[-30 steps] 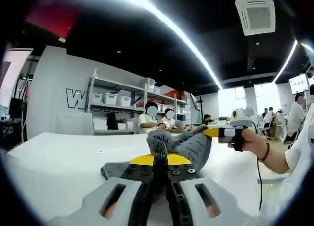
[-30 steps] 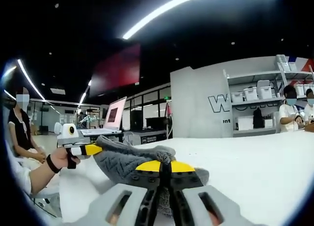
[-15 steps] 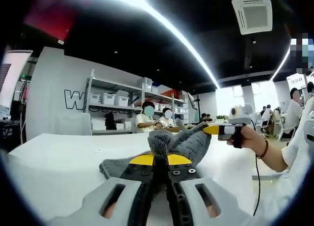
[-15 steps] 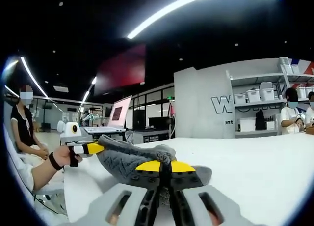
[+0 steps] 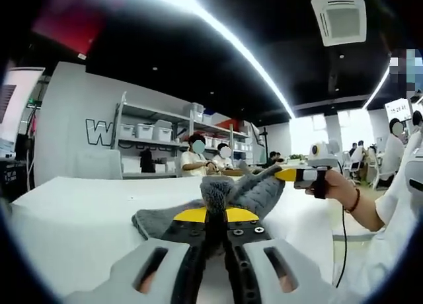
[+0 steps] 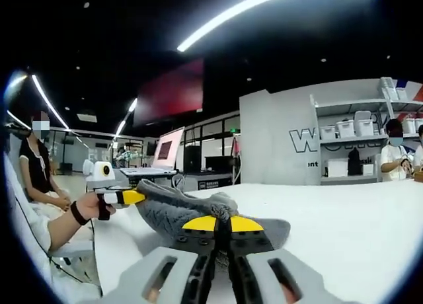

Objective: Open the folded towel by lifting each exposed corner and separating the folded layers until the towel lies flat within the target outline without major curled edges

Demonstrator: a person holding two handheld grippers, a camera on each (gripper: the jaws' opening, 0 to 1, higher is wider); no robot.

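Observation:
A grey knitted towel (image 5: 254,194) lies bunched on the white table (image 5: 73,211), stretched between both grippers. My left gripper (image 5: 215,215) is shut on one corner of it, the cloth bulging up just beyond the yellow-tipped jaws. In the left gripper view the right gripper (image 5: 291,176) comes in from the right, held by a hand, pinching the opposite corner. My right gripper (image 6: 221,221) is likewise shut on the towel (image 6: 175,208). In the right gripper view the left gripper (image 6: 125,197) holds the far corner at the left.
Shelves with white bins (image 5: 155,132) stand against the back wall, with seated people (image 5: 198,162) in front of them. A laptop (image 6: 165,160) sits on a desk behind the table's far edge. A seated person (image 6: 39,178) is at the left. Bare table (image 6: 357,218) spreads to the right.
Both views have shifted slightly as the hands moved. The towel stays pinched at both corners and looks a little more stretched and flatter between the grippers.

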